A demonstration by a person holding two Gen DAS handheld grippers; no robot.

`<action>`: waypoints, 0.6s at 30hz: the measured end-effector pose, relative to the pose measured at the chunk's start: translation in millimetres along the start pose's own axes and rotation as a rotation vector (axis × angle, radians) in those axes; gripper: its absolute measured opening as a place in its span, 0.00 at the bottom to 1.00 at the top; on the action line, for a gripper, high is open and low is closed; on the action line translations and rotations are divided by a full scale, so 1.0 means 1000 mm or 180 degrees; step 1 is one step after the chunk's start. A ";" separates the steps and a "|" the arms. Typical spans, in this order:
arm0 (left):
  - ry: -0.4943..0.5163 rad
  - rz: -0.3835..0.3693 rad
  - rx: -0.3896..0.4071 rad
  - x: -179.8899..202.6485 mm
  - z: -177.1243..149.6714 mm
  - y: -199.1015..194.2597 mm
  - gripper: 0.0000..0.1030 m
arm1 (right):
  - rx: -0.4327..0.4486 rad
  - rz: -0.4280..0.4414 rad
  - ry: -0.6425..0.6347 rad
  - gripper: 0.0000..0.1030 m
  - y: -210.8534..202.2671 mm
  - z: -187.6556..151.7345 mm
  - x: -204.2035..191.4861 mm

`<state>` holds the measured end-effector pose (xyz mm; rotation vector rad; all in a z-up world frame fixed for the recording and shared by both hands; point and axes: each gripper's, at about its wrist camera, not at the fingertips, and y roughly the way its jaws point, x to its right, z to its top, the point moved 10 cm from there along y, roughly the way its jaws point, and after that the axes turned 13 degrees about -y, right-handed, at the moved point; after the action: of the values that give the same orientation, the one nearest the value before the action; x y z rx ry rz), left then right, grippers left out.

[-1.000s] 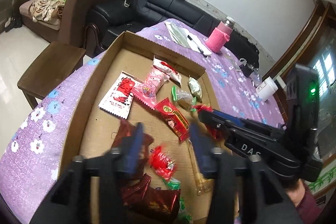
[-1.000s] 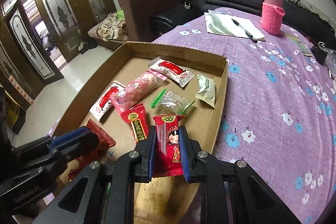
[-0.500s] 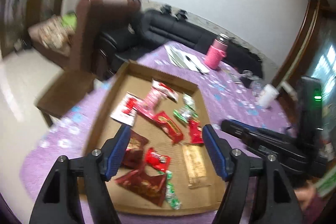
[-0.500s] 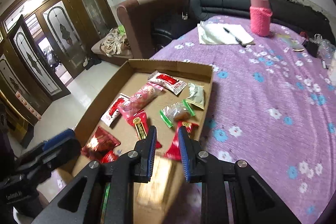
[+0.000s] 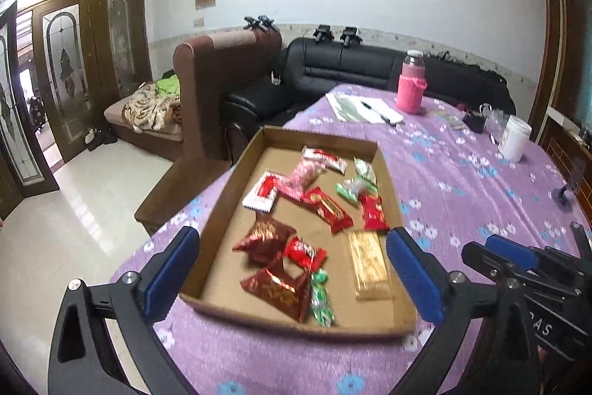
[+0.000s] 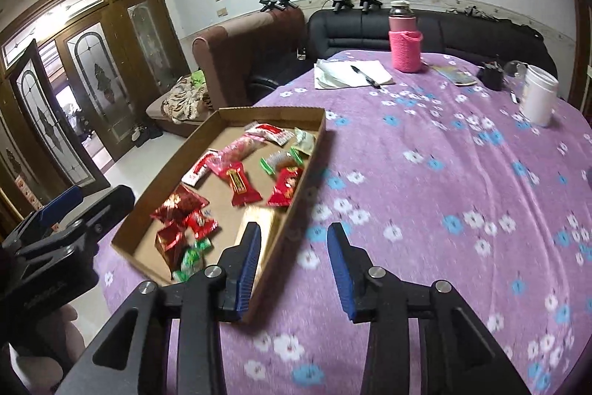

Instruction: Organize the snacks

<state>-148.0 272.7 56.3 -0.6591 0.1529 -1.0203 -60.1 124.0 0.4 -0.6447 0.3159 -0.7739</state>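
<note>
Snacks (image 5: 325,210) lie loose in the cardboard tray (image 5: 236,187) at frame centre; my left gripper (image 5: 292,274), jaws just opened wide, holds nothing. Right wrist view alone shows my right gripper (image 6: 292,265), part-open after opening, empty, straddling the tray's wall at lower centre.

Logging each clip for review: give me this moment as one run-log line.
left gripper: open, empty, jaws just opening | right gripper: open, empty, jaws just opening | snacks: all lying in cardboard tray | tablecloth: no loose snacks seen
</note>
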 end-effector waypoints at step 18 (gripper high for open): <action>0.0174 0.0023 -0.0034 0.022 -0.018 -0.014 0.98 | 0.0005 -0.0160 -0.0018 0.44 -0.021 -0.029 0.003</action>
<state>-154.4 241.9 53.7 -0.6402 0.2085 -1.0315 -84.4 98.3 -8.4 -0.6553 0.2949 -0.8201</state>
